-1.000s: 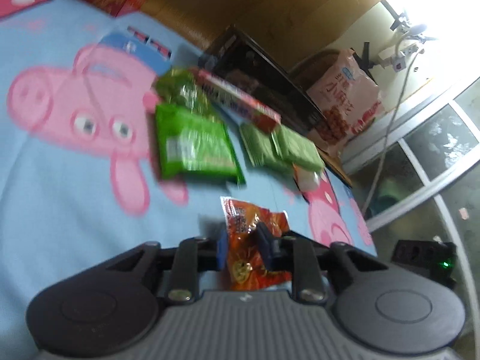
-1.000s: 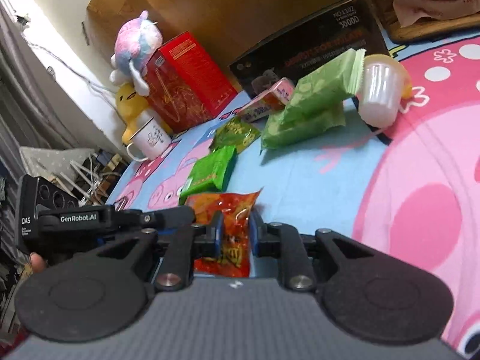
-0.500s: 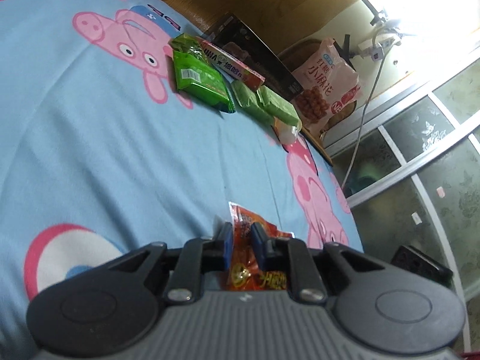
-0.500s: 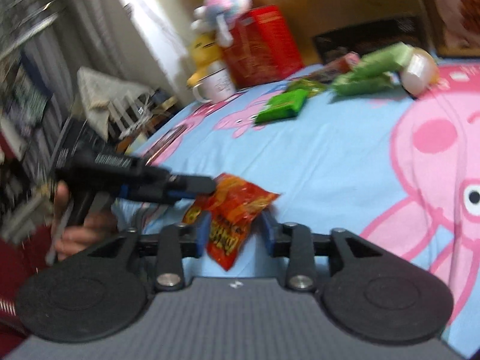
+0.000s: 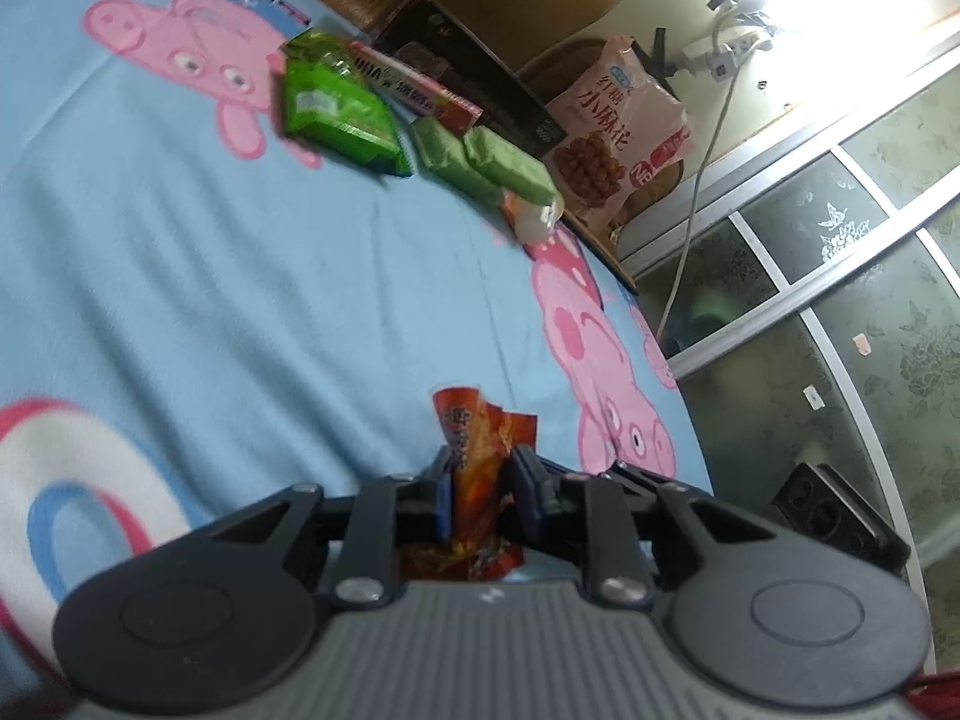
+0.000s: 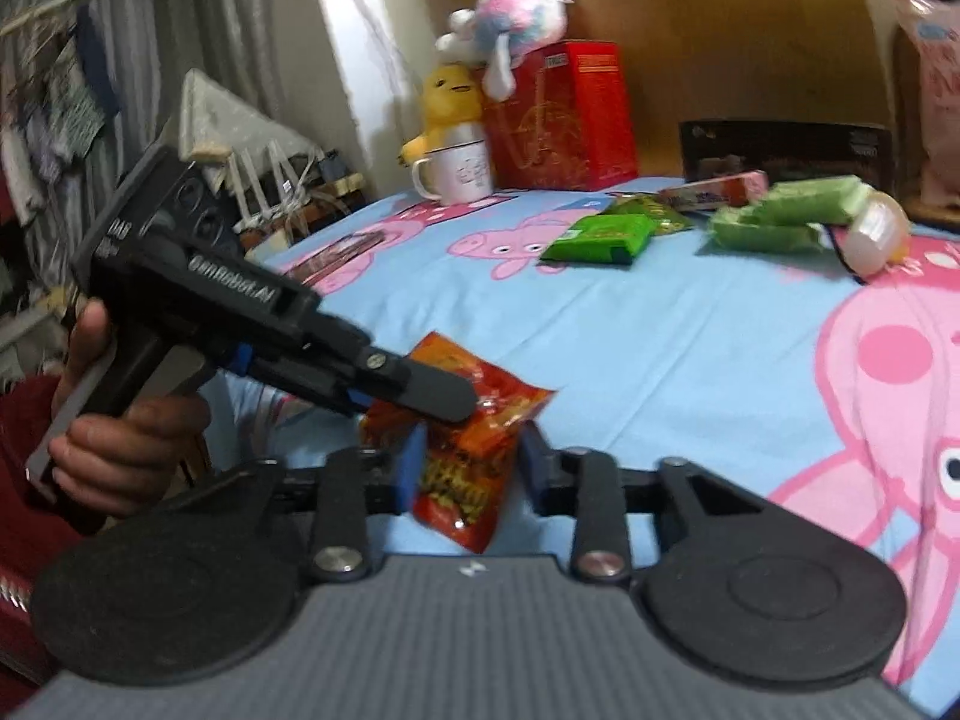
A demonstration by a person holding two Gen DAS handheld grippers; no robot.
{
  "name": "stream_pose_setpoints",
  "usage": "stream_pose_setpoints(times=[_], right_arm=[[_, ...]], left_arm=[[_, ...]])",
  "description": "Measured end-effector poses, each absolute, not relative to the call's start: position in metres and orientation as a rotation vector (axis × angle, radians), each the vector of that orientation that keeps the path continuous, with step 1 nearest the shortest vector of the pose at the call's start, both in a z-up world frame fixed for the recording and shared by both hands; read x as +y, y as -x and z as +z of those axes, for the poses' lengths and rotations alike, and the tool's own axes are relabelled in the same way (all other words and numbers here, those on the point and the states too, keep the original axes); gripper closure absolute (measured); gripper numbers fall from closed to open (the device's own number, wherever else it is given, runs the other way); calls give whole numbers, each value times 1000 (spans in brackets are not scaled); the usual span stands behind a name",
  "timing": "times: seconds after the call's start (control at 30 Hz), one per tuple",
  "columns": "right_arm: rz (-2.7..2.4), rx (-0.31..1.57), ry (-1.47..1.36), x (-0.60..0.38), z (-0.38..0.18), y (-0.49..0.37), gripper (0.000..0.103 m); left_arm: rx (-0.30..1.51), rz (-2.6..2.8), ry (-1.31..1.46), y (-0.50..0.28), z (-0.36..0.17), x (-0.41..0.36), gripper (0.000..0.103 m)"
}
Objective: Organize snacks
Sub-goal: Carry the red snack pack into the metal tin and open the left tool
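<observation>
An orange-red snack packet hangs above the blue cartoon-pig bedsheet, near its front edge. My left gripper is shut on the packet's top edge, its jaws just easing open. In the right wrist view a hand holds it, and its finger lies across the packet. My right gripper has its jaws closing around the packet's lower part, with the right pad still slightly off it. Far back lie a green packet, two pale green packets, a pink-red box and a jelly cup.
At the bed's far end stand a red box, a white mug, plush toys and a black box. A large pink snack bag leans beyond them. A glass sliding door lies past the bed's right edge.
Both grippers drew back from the snack row with the packet. The right gripper rolled, let go of the packet and opened wide, and now its jaws are narrower around it again.
</observation>
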State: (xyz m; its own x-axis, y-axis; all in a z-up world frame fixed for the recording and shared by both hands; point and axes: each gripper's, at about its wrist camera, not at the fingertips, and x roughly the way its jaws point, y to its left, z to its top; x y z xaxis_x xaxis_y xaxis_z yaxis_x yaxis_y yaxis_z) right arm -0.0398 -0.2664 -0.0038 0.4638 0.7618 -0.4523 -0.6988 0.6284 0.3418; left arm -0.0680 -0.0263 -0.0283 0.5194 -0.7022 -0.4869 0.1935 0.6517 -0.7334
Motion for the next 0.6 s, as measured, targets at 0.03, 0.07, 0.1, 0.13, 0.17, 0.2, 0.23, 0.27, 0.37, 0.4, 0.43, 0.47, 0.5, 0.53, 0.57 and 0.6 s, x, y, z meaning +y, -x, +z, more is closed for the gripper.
stream_pose_setpoints(times=[0.03, 0.07, 0.1, 0.13, 0.17, 0.2, 0.23, 0.27, 0.37, 0.4, 0.43, 0.47, 0.5, 0.53, 0.57, 0.6], right_arm=[[892, 606, -117, -268, -2, 40, 76], [880, 593, -119, -269, 1, 38, 77], [864, 579, -119, -269, 4, 35, 77], [851, 566, -118, -270, 7, 32, 77], [836, 552, -119, -271, 11, 27, 77], [823, 541, -122, -272, 14, 21, 78], [808, 530, -127, -273, 17, 14, 78], [793, 518, -133, -274, 22, 6, 78], [747, 479, -128, -278, 36, -23, 78], [734, 466, -124, -279, 40, -34, 78], [722, 453, -120, -279, 45, -48, 78], [711, 440, -118, -280, 49, -62, 78], [700, 432, -118, -281, 52, -77, 78], [688, 426, -120, -281, 55, -92, 78], [676, 422, -122, -281, 58, -108, 78], [667, 420, -123, -282, 59, -122, 78]], left_arm=[[859, -595, 662, 65, -24, -28, 83], [850, -604, 646, 61, -19, -31, 83], [838, -613, 625, 56, -13, -35, 83], [826, -622, 601, 49, -7, -38, 83], [818, -630, 583, 42, -1, -40, 83], [810, -639, 565, 33, 5, -43, 83], [801, -648, 546, 24, 12, -46, 83], [790, -658, 527, 14, 18, -49, 83], [755, -683, 481, -23, 39, -59, 83], [741, -688, 466, -36, 46, -62, 83], [726, -692, 451, -47, 52, -64, 83], [712, -693, 439, -63, 60, -66, 83], [705, -691, 435, -76, 65, -68, 83], [701, -686, 435, -91, 69, -70, 83], [697, -680, 435, -108, 74, -72, 83], [695, -673, 432, -122, 77, -74, 83]])
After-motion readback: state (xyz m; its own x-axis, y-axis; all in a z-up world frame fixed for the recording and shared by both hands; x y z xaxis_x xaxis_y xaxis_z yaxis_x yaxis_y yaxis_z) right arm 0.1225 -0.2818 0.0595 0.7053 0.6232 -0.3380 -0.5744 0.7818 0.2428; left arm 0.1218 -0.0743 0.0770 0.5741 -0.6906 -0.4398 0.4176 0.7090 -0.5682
